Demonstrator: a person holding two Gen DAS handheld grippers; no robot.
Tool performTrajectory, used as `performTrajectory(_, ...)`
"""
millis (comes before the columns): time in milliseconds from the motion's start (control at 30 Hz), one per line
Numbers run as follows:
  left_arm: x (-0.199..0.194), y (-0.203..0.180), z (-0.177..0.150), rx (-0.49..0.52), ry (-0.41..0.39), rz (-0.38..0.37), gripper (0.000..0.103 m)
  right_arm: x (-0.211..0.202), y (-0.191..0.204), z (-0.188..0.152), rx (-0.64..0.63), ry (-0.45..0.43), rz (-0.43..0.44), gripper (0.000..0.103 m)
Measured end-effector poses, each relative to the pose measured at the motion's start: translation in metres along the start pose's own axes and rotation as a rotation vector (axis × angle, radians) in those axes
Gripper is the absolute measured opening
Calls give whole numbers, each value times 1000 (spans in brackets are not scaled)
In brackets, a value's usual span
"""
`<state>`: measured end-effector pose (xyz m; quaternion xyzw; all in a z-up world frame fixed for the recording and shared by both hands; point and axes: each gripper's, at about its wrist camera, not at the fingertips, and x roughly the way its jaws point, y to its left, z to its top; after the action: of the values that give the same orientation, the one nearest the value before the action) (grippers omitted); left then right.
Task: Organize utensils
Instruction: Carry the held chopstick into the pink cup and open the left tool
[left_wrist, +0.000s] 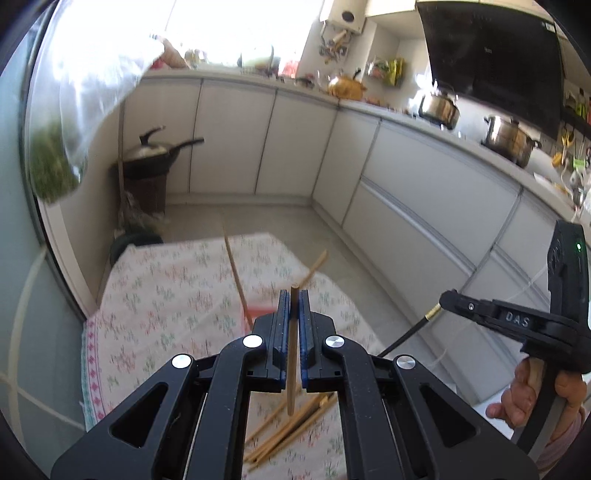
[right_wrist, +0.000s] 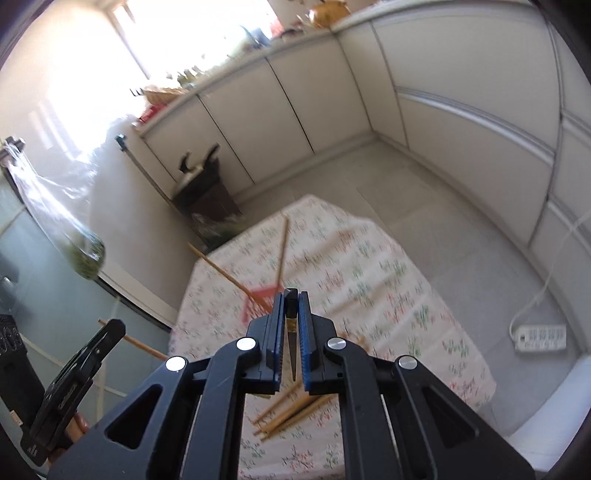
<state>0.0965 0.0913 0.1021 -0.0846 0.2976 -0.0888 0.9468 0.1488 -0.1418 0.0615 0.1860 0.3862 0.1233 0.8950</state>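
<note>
Right, my left claw (left_wrist: 294, 295) is clamped on a wooden chopstick (left_wrist: 293, 354) that stands nearly upright between the blue pads; its lower end hangs free above the bench (left_wrist: 159, 295). My right claw (right_wrist: 291, 295) is pinched tight on a black chopstick (right_wrist: 291, 350) with a gold band, point down. In the left view that same black stick (left_wrist: 406, 334) runs toward 8 o'clock from the right claw (left_wrist: 445, 297), and its tip is cut off behind my left claw's arm. A hand (left_wrist: 524, 395) shows at 4 o'clock, partly out of frame.

More wooden chopsticks, the pile (right_wrist: 291, 410), lie on the flowered cloth at 6 o'clock, largely hidden under the claw arms, so I cannot count them. Two more (right_wrist: 282, 247) sit toward 12 o'clock, crossing something red (right_wrist: 258, 299) that is too blurred to name. At 9 o'clock a clear bag (left_wrist: 66, 147) of something green is smeared by motion.
</note>
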Motion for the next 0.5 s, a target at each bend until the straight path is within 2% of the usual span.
performTrajectory(267,16,1,58,-49,-101,31,4,16,13,43,-5,-27,47,7)
performTrajectory(500,56,14,70,-83,-97,93,4,53,11,56,6,8,61,7)
